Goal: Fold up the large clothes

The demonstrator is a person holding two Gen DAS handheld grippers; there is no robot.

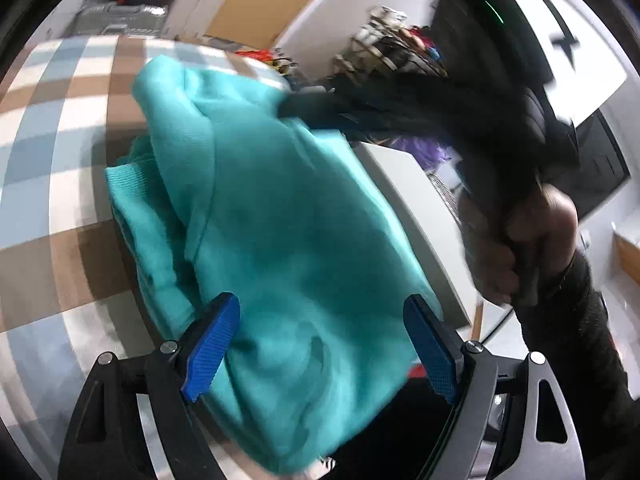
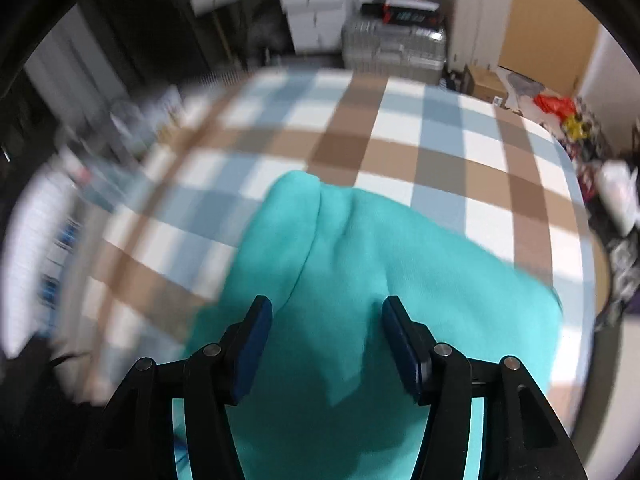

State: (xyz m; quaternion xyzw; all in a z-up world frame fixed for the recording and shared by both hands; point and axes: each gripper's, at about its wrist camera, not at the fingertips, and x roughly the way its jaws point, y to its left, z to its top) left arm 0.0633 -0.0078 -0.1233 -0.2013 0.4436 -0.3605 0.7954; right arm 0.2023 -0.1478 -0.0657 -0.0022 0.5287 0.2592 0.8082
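Checked bedspread (image 2: 400, 152) lies bare beyond my right gripper (image 2: 326, 340); teal sweatshirt (image 2: 360, 280) beneath. Only left view shows the ribbed hem (image 1: 132, 184). Both my grippers, left (image 1: 324, 344) included, gape apart.

Left wrist view: close above the teal sweater (image 1: 280, 216), looking forward between 2 blue-padded fingers (image 1: 212, 344), tilted across the checked cloth (image 1: 60, 152) toward a cluttered far wall; right wrist view: likewise close, facing down and forward over the sweater (image 2: 360, 300) between 2 dark fingers (image 2: 252, 340), toward the cloth's (image 2: 400, 140) far edge and a silver suitcase (image 2: 394, 50); shared: sweater, cloth, suitcase (image 1: 120, 16); both blurred.
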